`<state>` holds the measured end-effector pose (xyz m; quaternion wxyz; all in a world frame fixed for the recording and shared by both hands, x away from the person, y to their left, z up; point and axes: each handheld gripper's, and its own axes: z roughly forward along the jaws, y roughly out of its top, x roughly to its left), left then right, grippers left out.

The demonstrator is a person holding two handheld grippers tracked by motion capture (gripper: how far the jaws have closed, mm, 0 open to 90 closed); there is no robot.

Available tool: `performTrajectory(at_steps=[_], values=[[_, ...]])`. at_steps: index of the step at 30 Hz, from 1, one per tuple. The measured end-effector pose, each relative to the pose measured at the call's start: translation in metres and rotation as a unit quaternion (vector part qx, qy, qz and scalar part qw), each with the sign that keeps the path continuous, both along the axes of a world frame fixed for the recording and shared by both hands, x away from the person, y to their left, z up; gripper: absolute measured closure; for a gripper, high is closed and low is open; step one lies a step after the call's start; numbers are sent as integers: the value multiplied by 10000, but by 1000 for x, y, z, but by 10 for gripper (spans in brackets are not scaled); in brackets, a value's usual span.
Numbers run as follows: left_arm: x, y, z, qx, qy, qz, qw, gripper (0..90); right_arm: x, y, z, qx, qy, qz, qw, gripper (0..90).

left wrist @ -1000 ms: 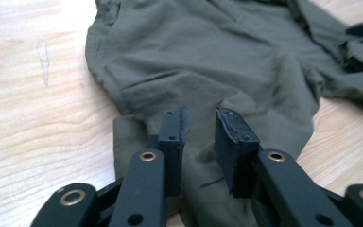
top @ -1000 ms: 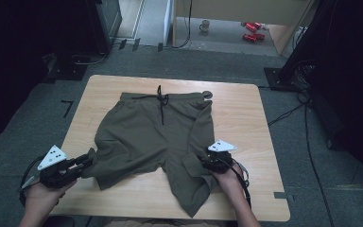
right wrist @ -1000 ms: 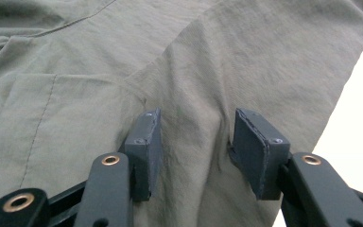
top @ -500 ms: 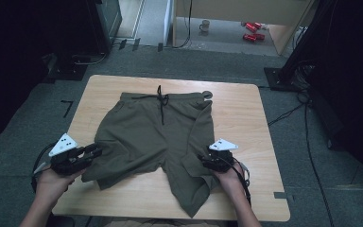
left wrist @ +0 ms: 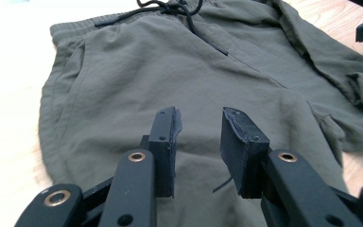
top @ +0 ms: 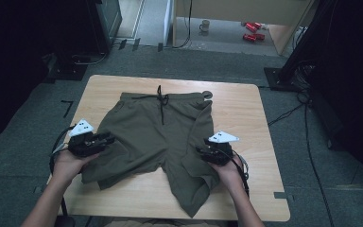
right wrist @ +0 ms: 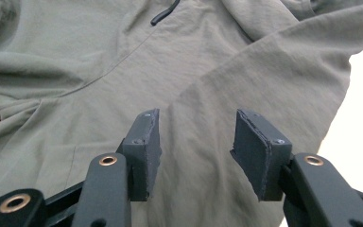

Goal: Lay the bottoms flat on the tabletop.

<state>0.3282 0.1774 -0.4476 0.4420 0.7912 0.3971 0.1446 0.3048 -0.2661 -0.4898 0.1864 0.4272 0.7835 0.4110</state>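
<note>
Flat on the table [top: 246, 118], olive shorts [top: 156, 142] lie rumpled.

Black grippers [top: 90, 143] with brass-ringed screws, grey three-cornered plates [top: 223, 137].

Both arms come in from the bottom of the frame. The left tool [top: 105, 140] sits at lower left, jaws apart. The right tool [top: 201, 152] sits at lower right, jaws apart too

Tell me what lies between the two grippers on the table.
In the high view, between the left gripper and the right gripper lie the olive shorts, spread flat on the wooden table; nothing else.
</note>
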Motion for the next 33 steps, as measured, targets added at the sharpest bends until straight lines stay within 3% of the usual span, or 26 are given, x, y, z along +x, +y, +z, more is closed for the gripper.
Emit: performTrajectory(at_steps=[8,18,20,22,24,27,29,33], values=[[19,-11,-15,-56,87,-27,9999,645,15,19,-7,-150,220,100,9996,502],[26,-15,-34,45,150,-28,9999,622,27,27,-22,-496,480,61,9976,571],[25,-16,-38,92,203,23,9997,617,29,27,-24,-425,477,13,9980,621],[22,-15,-42,-2,226,34,9997,615,29,27,-24,-432,466,-8,9980,664],[20,-14,-46,60,333,43,9994,614,30,26,-23,-566,398,-20,9976,785],[20,-14,-50,96,370,46,9993,613,31,28,-20,-709,489,-58,9963,872],[20,-13,-53,137,477,49,9988,613,30,27,-16,-732,473,-69,9962,896],[21,-12,-55,114,510,95,9986,602,25,19,-2,-636,349,-130,9973,900]])
